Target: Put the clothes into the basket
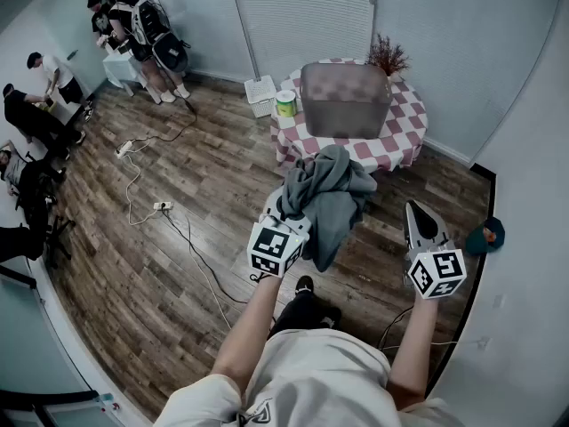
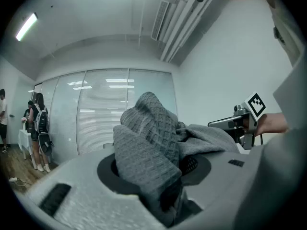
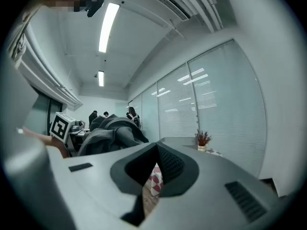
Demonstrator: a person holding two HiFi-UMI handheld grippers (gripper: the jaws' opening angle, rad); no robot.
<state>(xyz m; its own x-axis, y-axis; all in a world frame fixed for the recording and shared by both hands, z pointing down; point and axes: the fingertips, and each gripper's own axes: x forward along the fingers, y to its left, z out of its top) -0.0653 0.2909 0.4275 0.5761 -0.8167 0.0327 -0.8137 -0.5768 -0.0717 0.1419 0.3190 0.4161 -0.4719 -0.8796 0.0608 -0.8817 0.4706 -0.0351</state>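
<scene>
My left gripper [image 1: 290,213] is shut on a bundled grey knitted garment [image 1: 333,194], held in the air in front of me. In the left gripper view the garment [image 2: 148,138] bulges up from between the jaws and hides the pads. A grey-brown basket [image 1: 345,99] stands on a round table with a red-and-white checked cloth [image 1: 402,136], just beyond the garment. My right gripper [image 1: 416,216] hangs to the right of the garment, shut and with nothing in it. In the right gripper view only a thin slit shows between its jaws, with the garment [image 3: 112,131] off to the left.
On the table stand a green-and-white can [image 1: 285,103] and a dried plant [image 1: 388,56]. A white crate [image 1: 260,92] sits on the wooden floor beside it. Cables and a power strip [image 1: 162,206] trail across the floor at left. Several people [image 1: 133,16] stand at the far left. A wall runs close at my right.
</scene>
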